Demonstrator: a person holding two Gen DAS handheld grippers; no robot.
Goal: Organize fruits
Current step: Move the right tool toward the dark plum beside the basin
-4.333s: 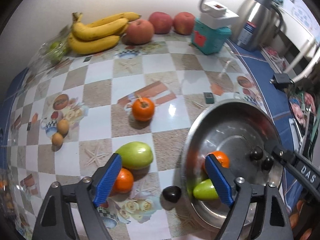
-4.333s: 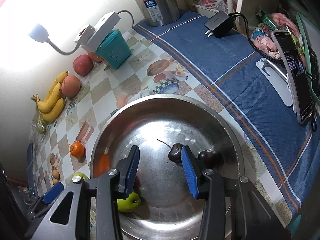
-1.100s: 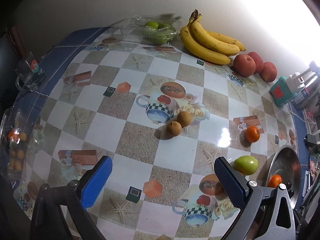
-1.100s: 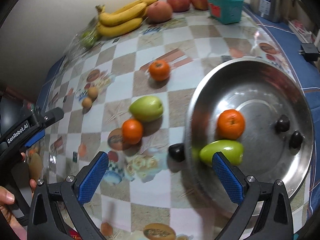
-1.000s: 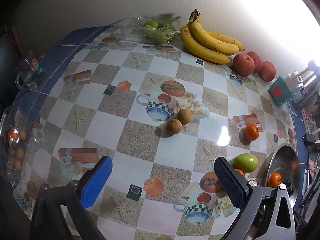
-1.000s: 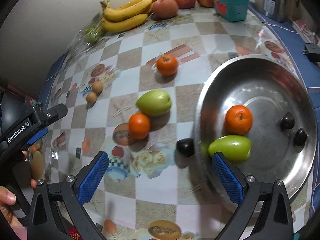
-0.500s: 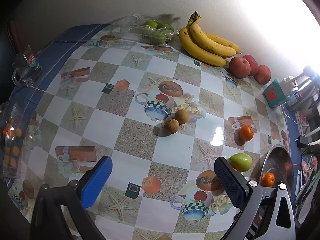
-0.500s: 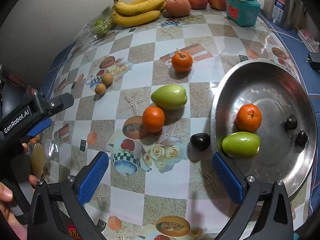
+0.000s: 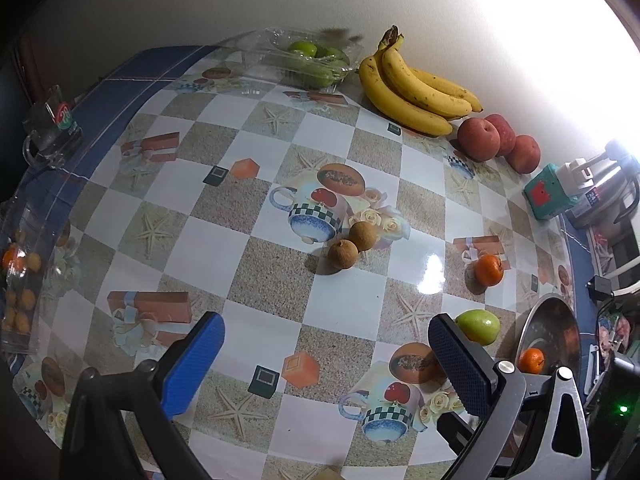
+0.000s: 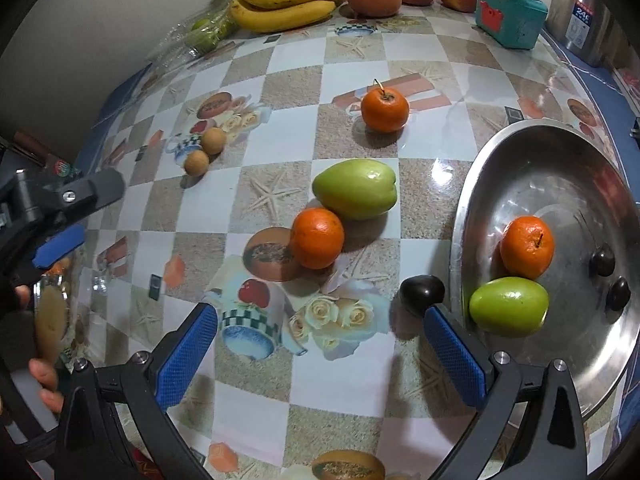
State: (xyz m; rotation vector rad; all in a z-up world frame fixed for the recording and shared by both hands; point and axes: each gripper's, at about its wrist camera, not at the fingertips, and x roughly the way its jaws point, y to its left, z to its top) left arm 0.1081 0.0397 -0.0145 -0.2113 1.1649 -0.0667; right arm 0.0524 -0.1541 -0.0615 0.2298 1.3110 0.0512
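- Left gripper point(image 9: 326, 354): jaws spread, grasping nothing.
- Right gripper point(image 10: 320, 340): jaws spread, grasping nothing.
- Metal bowl point(image 10: 520, 152) holds an orange point(image 10: 527, 247) and a green fruit point(image 10: 508, 306); a dark plum point(image 10: 422, 290) sits on the bench just beside it.

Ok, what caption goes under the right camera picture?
Open right gripper hovers over loose fruit beside the metal bowl.
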